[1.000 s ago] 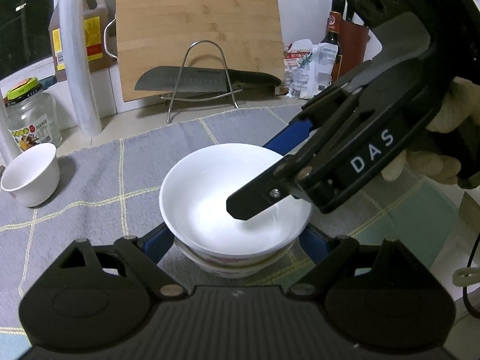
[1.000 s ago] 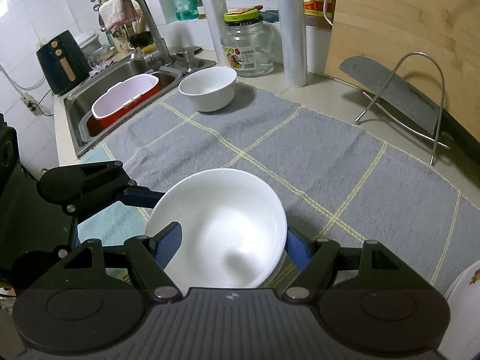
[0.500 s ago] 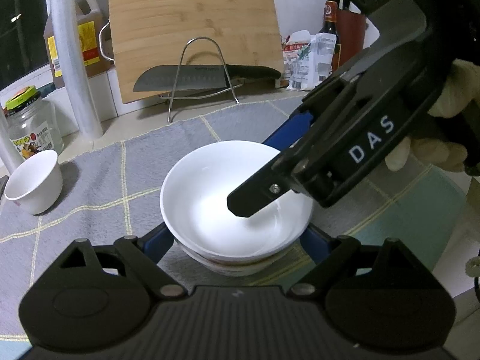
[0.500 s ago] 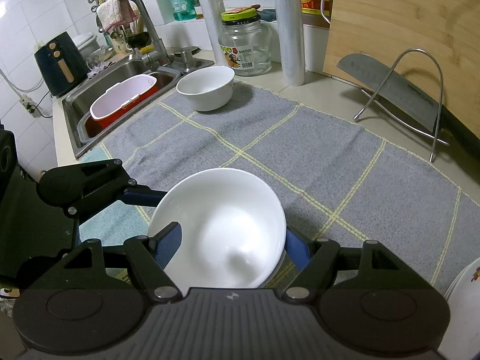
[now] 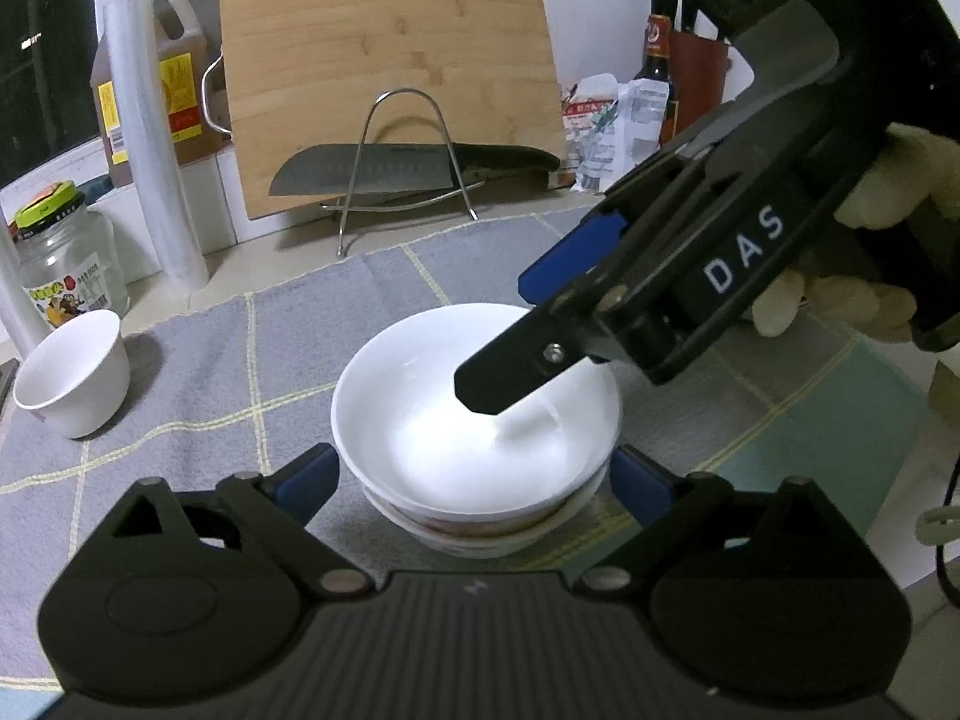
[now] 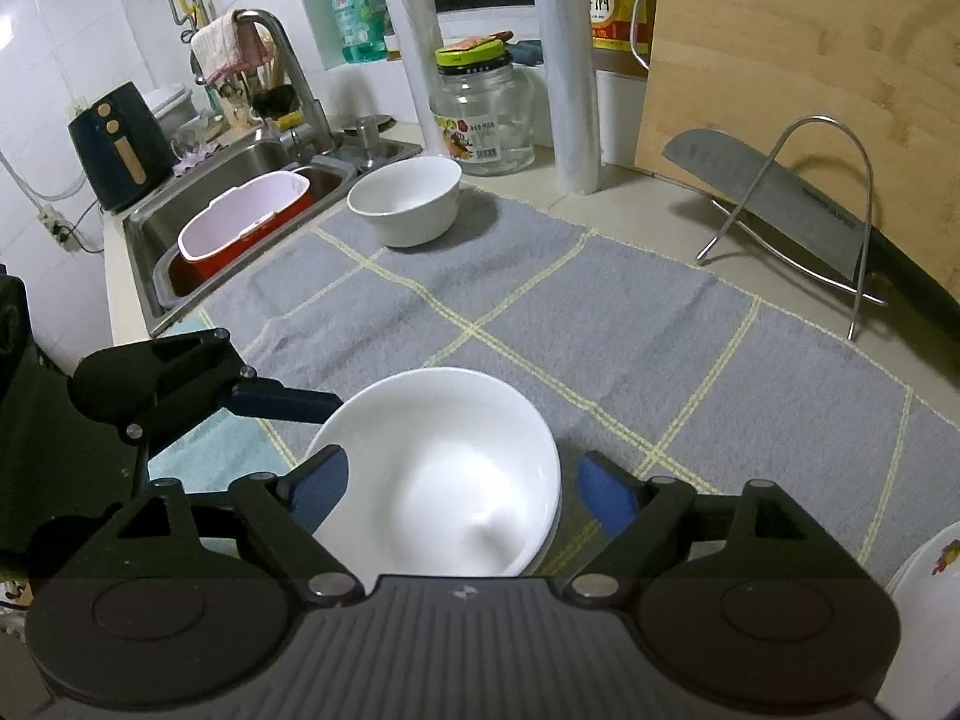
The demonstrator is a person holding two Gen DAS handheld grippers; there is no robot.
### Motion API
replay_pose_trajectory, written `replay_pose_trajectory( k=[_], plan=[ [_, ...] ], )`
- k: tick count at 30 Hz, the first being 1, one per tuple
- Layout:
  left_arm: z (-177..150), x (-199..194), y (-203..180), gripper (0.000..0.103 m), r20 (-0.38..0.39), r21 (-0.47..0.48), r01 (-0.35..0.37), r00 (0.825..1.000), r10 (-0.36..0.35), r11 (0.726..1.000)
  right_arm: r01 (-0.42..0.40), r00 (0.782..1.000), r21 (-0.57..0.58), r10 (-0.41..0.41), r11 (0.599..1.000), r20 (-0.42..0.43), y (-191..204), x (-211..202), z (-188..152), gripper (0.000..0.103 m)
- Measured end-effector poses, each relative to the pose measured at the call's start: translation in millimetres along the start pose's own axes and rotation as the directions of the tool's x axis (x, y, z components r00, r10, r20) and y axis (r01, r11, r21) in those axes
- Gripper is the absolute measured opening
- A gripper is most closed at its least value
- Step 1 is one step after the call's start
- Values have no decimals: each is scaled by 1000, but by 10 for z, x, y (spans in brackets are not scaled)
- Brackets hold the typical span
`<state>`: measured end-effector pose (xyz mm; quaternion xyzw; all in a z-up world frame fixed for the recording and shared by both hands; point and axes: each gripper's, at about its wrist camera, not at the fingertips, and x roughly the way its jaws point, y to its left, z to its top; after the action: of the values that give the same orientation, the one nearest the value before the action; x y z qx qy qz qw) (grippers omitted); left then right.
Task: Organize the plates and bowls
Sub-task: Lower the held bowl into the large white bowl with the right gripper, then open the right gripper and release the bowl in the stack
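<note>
Jaws of both my right gripper point(image 6: 459, 495) and left gripper point(image 5: 474, 483) are just spreading, flanking without pinching the white bowl point(image 6: 444, 474) nested on another bowl point(image 5: 480, 534) near the table's front edge.

Open grey mat at centre, clutter along the far edge
Bare mat point(image 6: 600, 324) between near stacked bowls point(image 6: 444, 474) and far small bowl point(image 6: 405, 198); left blocked by sink point(image 6: 198, 222), far right by knife stand point(image 6: 804, 222), cutting board point(image 6: 810, 60), jar point(image 6: 486, 114)
</note>
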<state>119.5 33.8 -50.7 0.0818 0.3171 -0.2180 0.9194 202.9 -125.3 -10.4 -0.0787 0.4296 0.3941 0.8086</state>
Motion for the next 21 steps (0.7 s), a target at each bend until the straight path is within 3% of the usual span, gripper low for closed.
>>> replay_pose_trajectory(
  k=[5,11,21],
  plan=[
    [-4,-44,9,102,13,-11,8,1000,-8,1000,8,1000,-9,-8,1000,19,8,-25,-5,103],
    [-17,-113,76,102,37,-75,30,999,-27,997,22,999,-7,-22,1000,46,-9,-57,14,103],
    [-11,-298,228,102,86,-176,-73,992,89,982,35,995,-15,-33,999,97,-115,-180,23,103]
  ],
)
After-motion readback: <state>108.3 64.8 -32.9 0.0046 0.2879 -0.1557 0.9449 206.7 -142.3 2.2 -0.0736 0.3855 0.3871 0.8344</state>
